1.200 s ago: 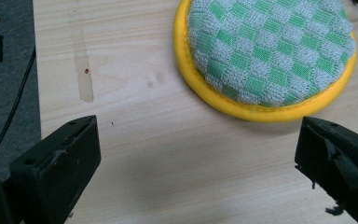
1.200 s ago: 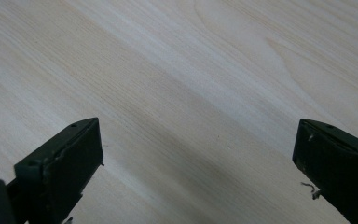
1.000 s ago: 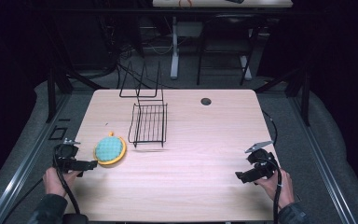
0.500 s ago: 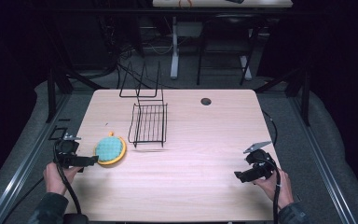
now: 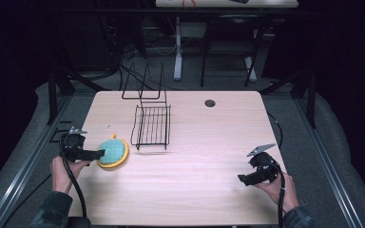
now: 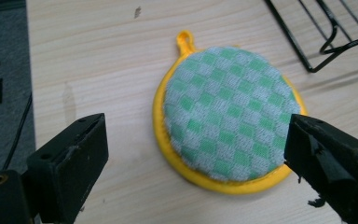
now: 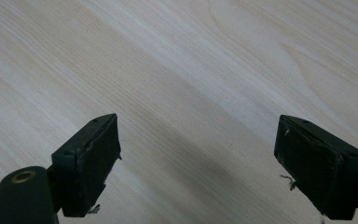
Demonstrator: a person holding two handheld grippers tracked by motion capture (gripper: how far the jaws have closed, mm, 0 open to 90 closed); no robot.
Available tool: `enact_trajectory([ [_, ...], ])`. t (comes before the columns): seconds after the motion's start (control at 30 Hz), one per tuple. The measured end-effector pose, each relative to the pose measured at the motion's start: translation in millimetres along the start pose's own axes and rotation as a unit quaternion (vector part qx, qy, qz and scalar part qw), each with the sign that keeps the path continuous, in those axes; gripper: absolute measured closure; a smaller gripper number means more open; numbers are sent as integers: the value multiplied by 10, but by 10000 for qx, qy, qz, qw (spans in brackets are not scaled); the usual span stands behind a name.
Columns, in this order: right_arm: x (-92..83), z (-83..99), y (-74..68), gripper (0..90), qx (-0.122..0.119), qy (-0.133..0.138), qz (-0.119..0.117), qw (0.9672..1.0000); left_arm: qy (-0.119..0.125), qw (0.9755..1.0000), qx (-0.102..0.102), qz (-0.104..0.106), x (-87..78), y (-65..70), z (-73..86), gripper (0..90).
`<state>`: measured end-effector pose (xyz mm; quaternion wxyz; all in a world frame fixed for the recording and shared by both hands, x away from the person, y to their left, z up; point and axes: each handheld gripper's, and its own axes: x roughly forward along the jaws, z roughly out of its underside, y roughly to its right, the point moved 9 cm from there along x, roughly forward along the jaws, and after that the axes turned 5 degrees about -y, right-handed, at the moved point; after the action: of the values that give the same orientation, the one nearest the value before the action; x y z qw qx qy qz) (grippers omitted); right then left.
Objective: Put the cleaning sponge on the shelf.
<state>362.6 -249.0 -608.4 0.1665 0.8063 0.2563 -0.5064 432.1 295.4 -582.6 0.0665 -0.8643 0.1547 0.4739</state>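
while the left gripper (image 6: 193,154) hangs near the bench's (image 5: 209,199) left edge, its jaws stand wide on either side of the pad (image 6: 230,116), not touching it. pad is round, green check, yellow rim, flat near the left edge, just beside the rack (image 5: 152,126). right gripper (image 7: 198,161), jaws wide, holding nothing, sits over bare wood near the front right corner.

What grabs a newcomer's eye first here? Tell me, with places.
The yellow-rimmed green checkered pad lies flat at the table's left, the open left gripper right at its edge. A black wire rack stands beyond it; the right gripper hangs open over bare wood.
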Motion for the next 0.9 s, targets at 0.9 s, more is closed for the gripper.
enact_trajectory([
  [0.9, -8, -13, -81, 283, -299, -89, -173, 9994, -450, 9987, -142, 172, 525, 50, -333, 184],
])
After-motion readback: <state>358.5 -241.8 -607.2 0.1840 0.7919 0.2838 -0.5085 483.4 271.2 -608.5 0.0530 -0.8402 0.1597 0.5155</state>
